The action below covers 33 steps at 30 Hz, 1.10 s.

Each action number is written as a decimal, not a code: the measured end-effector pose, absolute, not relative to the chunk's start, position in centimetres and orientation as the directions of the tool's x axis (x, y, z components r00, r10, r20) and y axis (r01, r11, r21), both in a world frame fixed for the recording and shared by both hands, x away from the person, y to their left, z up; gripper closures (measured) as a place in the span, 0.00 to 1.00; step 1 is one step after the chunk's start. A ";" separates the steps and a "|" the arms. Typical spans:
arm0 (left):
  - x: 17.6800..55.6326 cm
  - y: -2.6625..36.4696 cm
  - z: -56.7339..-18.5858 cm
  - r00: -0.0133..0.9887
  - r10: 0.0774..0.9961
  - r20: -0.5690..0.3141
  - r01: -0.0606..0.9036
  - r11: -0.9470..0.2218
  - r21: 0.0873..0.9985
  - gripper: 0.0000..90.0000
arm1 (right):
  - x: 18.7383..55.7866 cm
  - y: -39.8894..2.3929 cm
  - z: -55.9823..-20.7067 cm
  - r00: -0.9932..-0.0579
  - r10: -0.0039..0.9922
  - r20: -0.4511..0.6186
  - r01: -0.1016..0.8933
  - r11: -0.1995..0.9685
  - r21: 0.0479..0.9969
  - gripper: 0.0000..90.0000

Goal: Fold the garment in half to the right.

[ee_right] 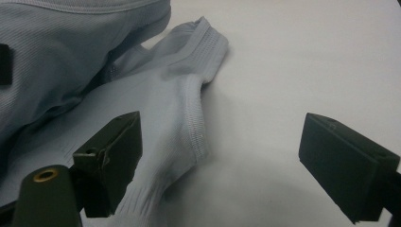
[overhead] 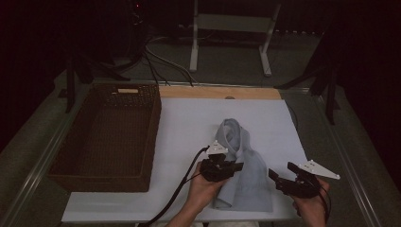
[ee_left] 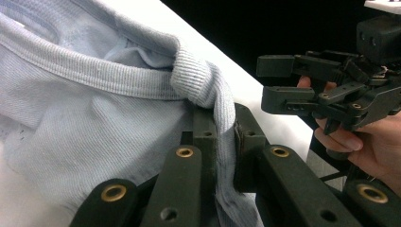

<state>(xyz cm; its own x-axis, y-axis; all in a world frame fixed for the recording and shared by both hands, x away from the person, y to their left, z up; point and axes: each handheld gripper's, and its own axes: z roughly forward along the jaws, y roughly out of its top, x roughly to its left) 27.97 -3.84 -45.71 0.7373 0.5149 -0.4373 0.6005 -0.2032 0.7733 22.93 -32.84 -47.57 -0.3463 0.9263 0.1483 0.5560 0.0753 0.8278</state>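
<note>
A pale blue garment (overhead: pixel 246 170) lies folded and bunched on the white table top (overhead: pixel 189 123), near the front edge. My left gripper (overhead: pixel 239 166) is shut on its ribbed edge (ee_left: pixel 208 87), which stands pinched between the jaws in the left gripper view. My right gripper (overhead: pixel 281 174) hovers open just right of the garment, nothing between its jaws. In the right gripper view a hemmed corner of the cloth (ee_right: pixel 189 94) lies flat on the table ahead of the wide-apart jaws. The right gripper (ee_left: pixel 283 82) also appears across the cloth in the left gripper view.
A dark brown wicker basket (overhead: pixel 151 137) stands on the left part of the table, its inside bare. A wooden strip (overhead: pixel 222 92) runs along the table's far edge. Beyond it are cables and a white stand (overhead: pixel 231 28) on the floor.
</note>
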 end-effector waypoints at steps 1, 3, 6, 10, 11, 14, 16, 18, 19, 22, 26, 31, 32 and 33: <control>28.0 -3.9 -45.7 0.738 0.513 -0.438 0.600 -0.203 0.774 0.94 | 22.9 -32.8 -47.6 -0.346 0.926 0.150 0.556 0.074 0.828 0.16; 28.0 -4.0 -45.7 0.740 0.513 -0.436 0.598 -0.203 0.775 0.94 | 22.9 -32.8 -47.6 -0.347 0.926 0.148 0.556 0.075 0.828 0.16; 28.2 -4.2 -45.8 0.744 0.509 -0.433 0.593 -0.204 0.779 0.94 | 22.9 -32.8 -47.6 -0.346 0.926 0.149 0.556 0.075 0.828 0.16; 28.4 -4.6 -45.9 0.745 0.508 -0.432 0.592 -0.204 0.780 0.94 | 22.9 -32.8 -47.6 -0.346 0.926 0.148 0.556 0.076 0.827 0.16; 28.4 -4.7 -45.9 0.746 0.508 -0.431 0.591 -0.205 0.780 0.94 | 22.9 -32.8 -47.6 -0.346 0.926 0.149 0.556 0.075 0.827 0.16; 28.5 -5.0 -45.9 0.750 0.507 -0.426 0.587 -0.211 0.782 0.94 | 22.9 -32.8 -47.6 -0.345 0.926 0.150 0.558 0.074 0.827 0.16; 28.5 -5.1 -45.9 0.752 0.505 -0.424 0.584 -0.212 0.783 0.94 | 22.9 -32.8 -47.6 -0.345 0.926 0.150 0.558 0.074 0.827 0.16; 28.5 -5.3 -45.9 0.755 0.502 -0.422 0.581 -0.213 0.785 0.94 | 22.9 -32.8 -47.6 -0.345 0.927 0.150 0.557 0.074 0.827 0.16; 28.5 -5.5 -45.8 0.757 0.500 -0.421 0.578 -0.213 0.787 0.94 | 22.9 -32.8 -47.6 -0.345 0.926 0.150 0.557 0.073 0.828 0.16; 28.6 -5.9 -45.7 0.762 0.495 -0.418 0.573 -0.215 0.791 0.94 | 22.9 -32.8 -47.6 -0.344 0.927 0.150 0.557 0.073 0.827 0.16; 28.9 -6.6 -46.2 0.758 0.497 -0.421 0.583 -0.227 0.780 0.94 | 22.9 -32.8 -47.6 -0.344 0.927 0.150 0.557 0.072 0.828 0.16; 29.0 -7.4 -47.0 0.756 0.497 -0.425 0.592 -0.244 0.768 0.94 | 22.9 -32.9 -47.5 -0.341 0.927 0.154 0.556 0.067 0.829 0.16; 29.0 -7.5 -47.1 0.756 0.497 -0.425 0.593 -0.248 0.766 0.94 | 22.9 -33.0 -47.5 -0.340 0.928 0.154 0.556 0.066 0.829 0.16; 29.0 -7.6 -47.2 0.756 0.497 -0.425 0.595 -0.251 0.764 0.94 | 22.9 -33.0 -47.5 -0.341 0.927 0.154 0.555 0.066 0.829 0.16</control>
<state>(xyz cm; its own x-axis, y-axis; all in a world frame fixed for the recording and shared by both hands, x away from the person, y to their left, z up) 29.02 -7.63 -47.20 0.7562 0.4974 -0.4251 0.5945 -0.2510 0.7639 22.89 -32.96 -47.55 -0.3405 0.9275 0.1543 0.5553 0.0660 0.8290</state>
